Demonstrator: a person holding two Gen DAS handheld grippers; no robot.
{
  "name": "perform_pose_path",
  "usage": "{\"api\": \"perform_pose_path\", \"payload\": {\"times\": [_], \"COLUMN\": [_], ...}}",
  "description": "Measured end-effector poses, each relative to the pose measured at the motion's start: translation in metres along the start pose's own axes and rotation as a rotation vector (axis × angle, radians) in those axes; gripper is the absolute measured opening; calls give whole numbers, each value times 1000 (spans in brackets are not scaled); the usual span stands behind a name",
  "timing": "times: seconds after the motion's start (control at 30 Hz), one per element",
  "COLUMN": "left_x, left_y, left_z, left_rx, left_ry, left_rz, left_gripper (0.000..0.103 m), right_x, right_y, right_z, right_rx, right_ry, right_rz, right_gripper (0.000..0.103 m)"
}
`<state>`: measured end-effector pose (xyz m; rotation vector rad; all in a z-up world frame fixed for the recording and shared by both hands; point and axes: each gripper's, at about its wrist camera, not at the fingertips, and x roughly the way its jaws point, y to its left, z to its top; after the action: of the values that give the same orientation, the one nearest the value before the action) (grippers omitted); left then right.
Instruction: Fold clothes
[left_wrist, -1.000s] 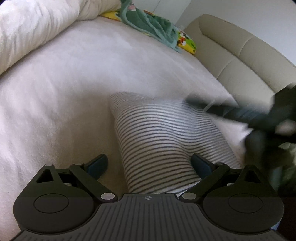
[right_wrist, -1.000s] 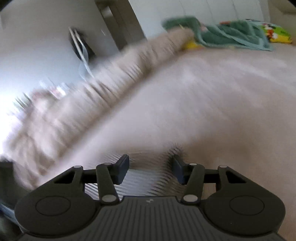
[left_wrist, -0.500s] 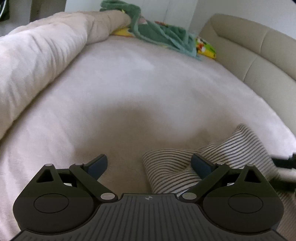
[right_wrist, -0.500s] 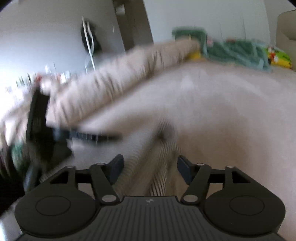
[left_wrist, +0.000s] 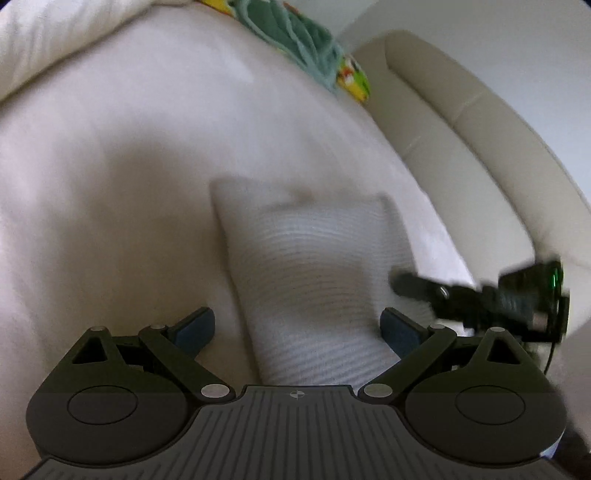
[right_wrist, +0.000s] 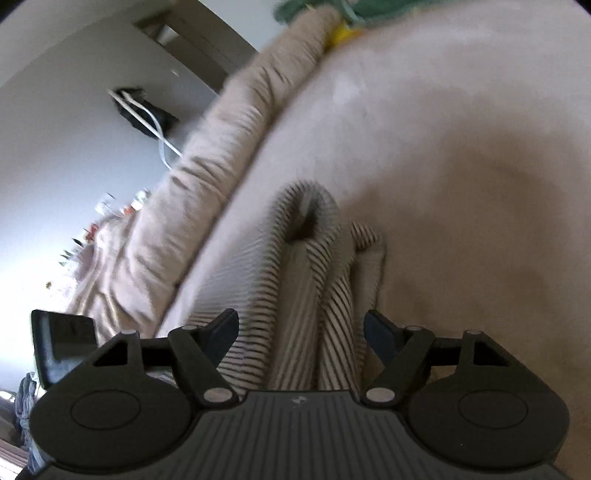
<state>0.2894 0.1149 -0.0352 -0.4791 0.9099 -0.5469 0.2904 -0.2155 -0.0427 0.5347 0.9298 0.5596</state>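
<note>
Between the spread blue pads of the left gripper (left_wrist: 297, 326) lay the striped garment (left_wrist: 314, 280), folded into a rough rectangle on the bed (left_wrist: 110, 166); the jaws stood wide apart and released, gripping nothing. The cloth ran straight out from under the gripper body, its stripes blurred. Off to that view's right, the right gripper (left_wrist: 480, 295) showed as a dark smeared shape just beside the garment's edge, near the cream padded bed frame (left_wrist: 498, 147).

From the right wrist, the right gripper (right_wrist: 301, 332) was likewise open, pads well apart, with the striped garment (right_wrist: 317, 288) bunched in loose upright folds between and beyond them; whether the pads touched the cloth could not be told. Further out, a rolled beige duvet (right_wrist: 221, 166) ran along the bed's far side. A dark phone-like screen (right_wrist: 62, 339) sat at the lower left edge. At the head of the bed lay a green blanket (left_wrist: 295, 40) over something yellow and patterned (left_wrist: 354, 77).
</note>
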Motion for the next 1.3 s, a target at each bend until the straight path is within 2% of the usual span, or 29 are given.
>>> {"api": "perform_pose_path", "payload": {"times": [0.13,0.2,0.37,0.6,0.73,0.87,0.93,1.1,1.3], "left_x": [7,9,8,10,9,8,12,12,9], "left_y": [-4,-5,-7,-10,-2,1,1,0,-24], "left_z": [-5,-6,-9,-10,-8,-8,-6,-5,4], "left_rx": [32,47,73,74,29,-7,-6,-12,10], "left_ry": [6,6,2,4,12,-6,-15,-25,-57], "left_rz": [12,16,16,10,-46,-44,-27,-44,-27], "left_gripper": [99,100,100,100,100,99,93,80,75], "right_x": [20,25,25,30,31,33,32,29,16], "right_y": [-9,-10,12,9,8,6,6,0,-2], "right_z": [2,4,-3,-3,-6,-8,-9,-7,-1], "right_rx": [75,89,-25,-23,-34,-31,-35,-35,-3], "right_ry": [55,57,45,54,50,45,41,38,10], "right_rz": [46,62,81,70,75,86,88,106,148], "right_gripper": [87,88,86,85,85,86,86,83,75]}}
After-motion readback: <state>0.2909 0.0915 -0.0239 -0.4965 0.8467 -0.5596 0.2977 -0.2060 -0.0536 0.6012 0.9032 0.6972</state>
